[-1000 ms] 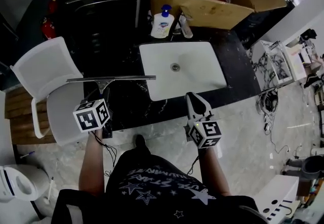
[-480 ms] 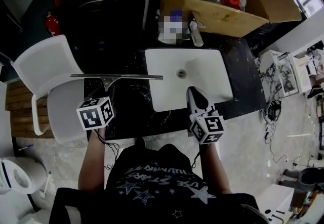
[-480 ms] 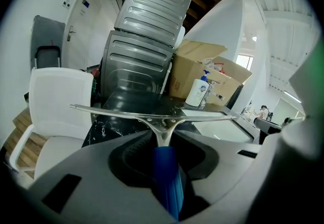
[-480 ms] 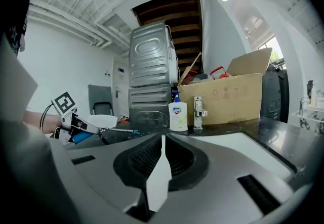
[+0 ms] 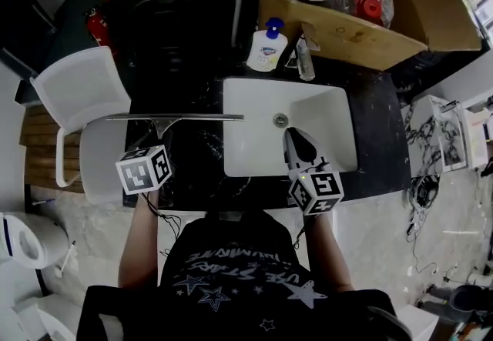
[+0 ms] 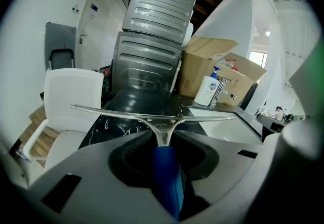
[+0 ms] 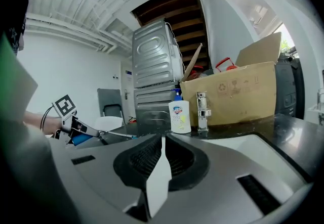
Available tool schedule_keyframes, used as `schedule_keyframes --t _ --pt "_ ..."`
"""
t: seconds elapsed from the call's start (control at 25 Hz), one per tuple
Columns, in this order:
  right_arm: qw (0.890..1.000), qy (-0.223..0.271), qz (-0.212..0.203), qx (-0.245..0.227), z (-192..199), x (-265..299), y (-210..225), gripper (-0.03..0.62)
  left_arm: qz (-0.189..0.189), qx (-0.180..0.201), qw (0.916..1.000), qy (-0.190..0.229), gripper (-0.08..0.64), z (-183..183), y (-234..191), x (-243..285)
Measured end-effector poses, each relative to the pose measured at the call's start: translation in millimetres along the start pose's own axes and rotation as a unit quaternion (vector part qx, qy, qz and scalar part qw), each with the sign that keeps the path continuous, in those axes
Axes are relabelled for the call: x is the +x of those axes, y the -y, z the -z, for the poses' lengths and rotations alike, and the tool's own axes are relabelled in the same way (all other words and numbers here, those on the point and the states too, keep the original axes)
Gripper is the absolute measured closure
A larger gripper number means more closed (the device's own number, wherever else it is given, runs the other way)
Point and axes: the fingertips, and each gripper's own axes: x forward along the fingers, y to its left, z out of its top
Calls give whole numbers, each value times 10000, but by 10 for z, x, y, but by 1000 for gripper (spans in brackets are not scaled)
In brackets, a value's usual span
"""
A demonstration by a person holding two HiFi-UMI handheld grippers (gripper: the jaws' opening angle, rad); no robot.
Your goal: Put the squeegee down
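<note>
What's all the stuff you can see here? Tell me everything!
squeegee: one, silver blade and blue handle, above the counter, left of the sink
sink: one, white, set in the counter
counter: one, black with white veins, in front of the person
soap bottle: one, white with a blue pump, behind the sink
tap: one, silver, beside the soap bottle
cardboard box: one, brown, open, behind the sink, red things inside
chair: one, white, left of the counter
left tongs: one, grey, shut on the squeegee's handle
right tongs: one, grey, shut and empty, over the sink's front edge
</note>
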Motion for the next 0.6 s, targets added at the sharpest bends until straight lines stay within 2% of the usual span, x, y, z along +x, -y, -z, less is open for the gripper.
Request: schedule_keyframes --t 0.2,0.32,0.6 --pt "9996 -44 -278 0 -75 139 259 538 -214 -53 9998 24 423 -33 27 191" --pt "9991 -87 -405 24 -67 203 367 538 -461 -27 9989 -82 423 -86 58 221" --pt "9982 -109 -571 123 -22 310 492 538 -699 -37 9972 -261 422 -25 61 364"
